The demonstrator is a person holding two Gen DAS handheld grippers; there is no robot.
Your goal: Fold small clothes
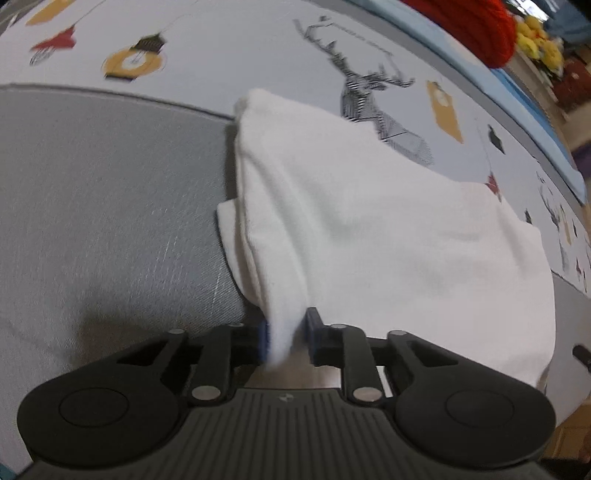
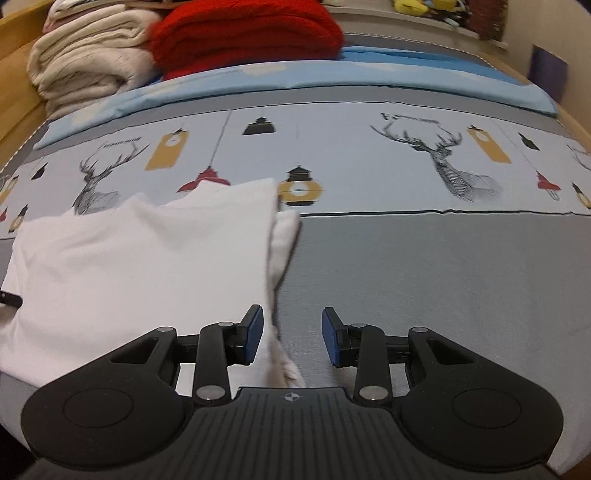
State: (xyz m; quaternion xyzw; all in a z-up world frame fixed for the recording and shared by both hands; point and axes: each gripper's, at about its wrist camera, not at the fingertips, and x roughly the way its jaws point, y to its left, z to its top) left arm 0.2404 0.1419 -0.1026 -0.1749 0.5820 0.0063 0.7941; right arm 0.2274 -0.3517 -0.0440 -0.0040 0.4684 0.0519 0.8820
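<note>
Two grippers over one white garment on the bed.

White cloth lies on the grey band of the printed bedspread, its far edge reaching the deer and lantern print. Left gripper has its blue pads drawn narrow around a raised fold of the cloth. Right gripper stands with a clear gap between its pads; the garment's edge runs beside its left finger, unpinched. Red blanket and cream blanket sit stacked at the bed's far end.
</note>
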